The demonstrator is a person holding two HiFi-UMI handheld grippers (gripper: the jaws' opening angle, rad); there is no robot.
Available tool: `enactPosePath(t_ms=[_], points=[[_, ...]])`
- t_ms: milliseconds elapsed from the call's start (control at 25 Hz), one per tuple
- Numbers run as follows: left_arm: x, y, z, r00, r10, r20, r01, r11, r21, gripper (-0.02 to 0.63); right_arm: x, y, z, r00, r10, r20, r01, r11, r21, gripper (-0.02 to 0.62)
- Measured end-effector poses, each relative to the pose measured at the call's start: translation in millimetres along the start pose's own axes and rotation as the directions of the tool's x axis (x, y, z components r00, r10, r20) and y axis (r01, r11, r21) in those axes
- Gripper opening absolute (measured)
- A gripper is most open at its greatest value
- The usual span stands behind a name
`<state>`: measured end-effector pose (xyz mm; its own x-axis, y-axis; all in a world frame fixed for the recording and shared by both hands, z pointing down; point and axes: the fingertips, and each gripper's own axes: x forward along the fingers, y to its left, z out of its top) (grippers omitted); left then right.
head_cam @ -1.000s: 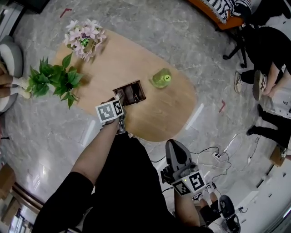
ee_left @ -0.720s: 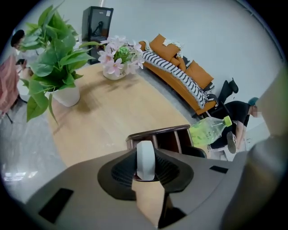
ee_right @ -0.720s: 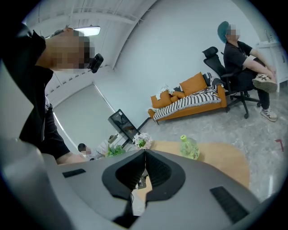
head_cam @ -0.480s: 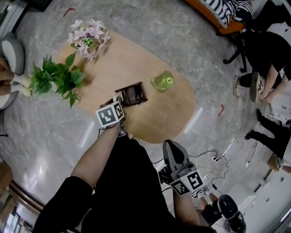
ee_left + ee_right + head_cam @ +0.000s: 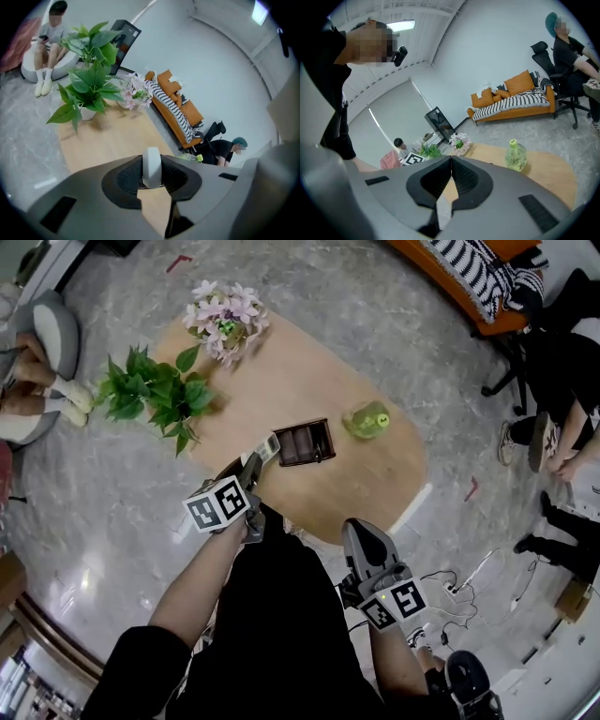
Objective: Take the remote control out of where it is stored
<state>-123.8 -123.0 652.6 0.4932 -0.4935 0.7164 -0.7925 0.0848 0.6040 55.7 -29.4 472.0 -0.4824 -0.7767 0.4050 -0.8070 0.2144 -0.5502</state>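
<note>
White remote (image 5: 268,447), clamped in the left tool (image 5: 253,466), has risen clear of its dark box (image 5: 306,442), so it's out.

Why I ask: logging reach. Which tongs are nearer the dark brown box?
Left. The left tongs, gripping the white remote, sit beside the brown box; the right tongs hang off the wooden table's near edge.

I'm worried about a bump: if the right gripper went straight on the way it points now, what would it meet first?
Likely the near edge of the oval light-wood table; if the right gripper, jaws shut, clears that, the pot of pink flowers beyond. Height is hard to judge.
</note>
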Motion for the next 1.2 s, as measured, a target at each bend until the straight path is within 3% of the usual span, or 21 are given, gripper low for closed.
enactPosePath(t_ms=[240,440,640,920,1200], points=[[4.9,46.7,30.5,0.992,-0.003,0.123,0.012,0.997,-0.071,0.109,23.1,9.9,2.7,0.999,0.017,-0.031,-0.019,0.998,-0.054,0.008],[38.2,88.0,35.6,0.985,0.012,0.173,0.020,0.983,-0.183,0.109,26.7,8.4,-6.7,0.996,-0.003,-0.088,-0.006,0.994,-0.111,0.008],[65.4,113.7,32.8,0.977,0.029,0.210,0.044,0.942,-0.334,0.109,30.5,-7.7,-13.8,0.994,-0.043,-0.099,0.033,0.995,-0.096,0.008],[78.5,124.8,22.5,0.981,0.027,0.194,0.043,0.936,-0.348,0.109,56.9,-18.7,-17.8,0.992,-0.058,-0.110,0.048,0.995,-0.088,0.008],[100.2,133.2,10.0,0.985,-0.004,0.172,0.074,0.911,-0.405,0.109,59.1,-18.3,-33.5,0.986,-0.058,-0.155,0.045,0.995,-0.084,0.008]])
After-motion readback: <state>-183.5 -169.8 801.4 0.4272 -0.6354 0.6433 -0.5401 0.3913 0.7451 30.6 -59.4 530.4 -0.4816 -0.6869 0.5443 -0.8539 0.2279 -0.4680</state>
